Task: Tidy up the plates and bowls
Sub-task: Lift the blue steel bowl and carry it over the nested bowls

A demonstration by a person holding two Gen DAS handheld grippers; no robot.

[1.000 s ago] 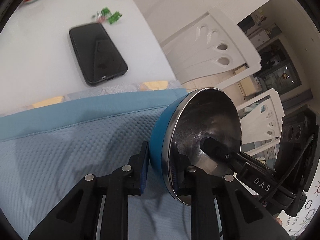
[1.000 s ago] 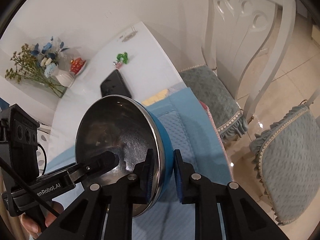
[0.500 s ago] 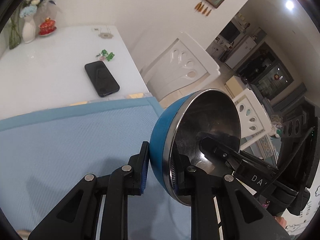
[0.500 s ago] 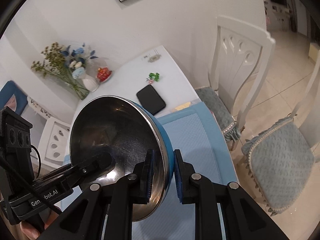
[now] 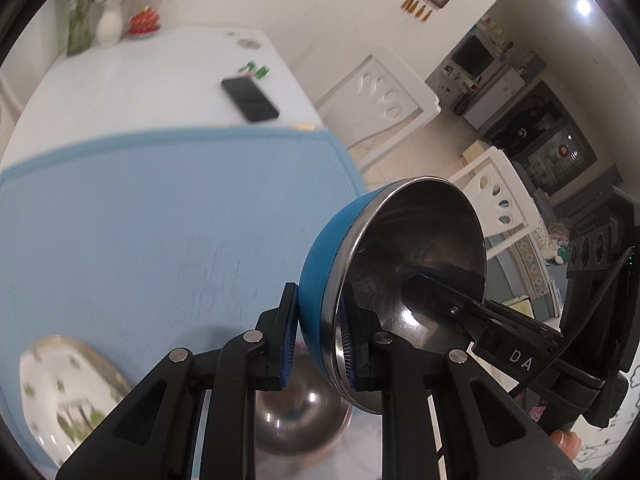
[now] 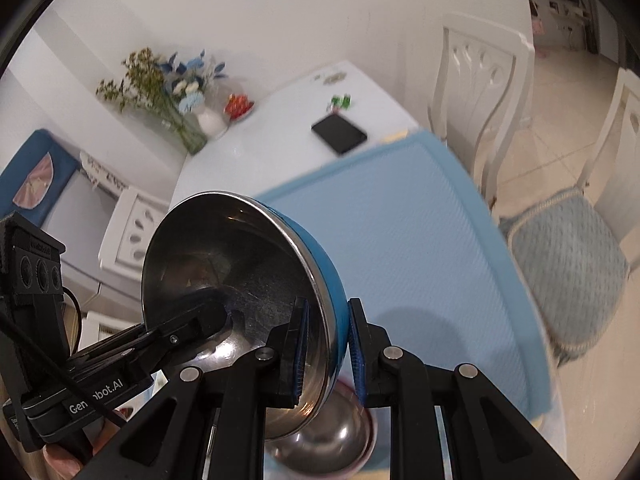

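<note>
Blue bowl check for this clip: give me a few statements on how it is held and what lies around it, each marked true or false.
1. Both tools grip the blue bowl by its rim. True: the left tool and the right tool each pinch it.
2. The blue bowl rests flat on the blue mat. False: it is held tilted above the mat.
3. A second metal bowl sits below the held one. True.
4. The phone lies on the blue mat. False: it lies on the white table, beyond the mat.
5. A patterned plate lies on the mat. True.
</note>
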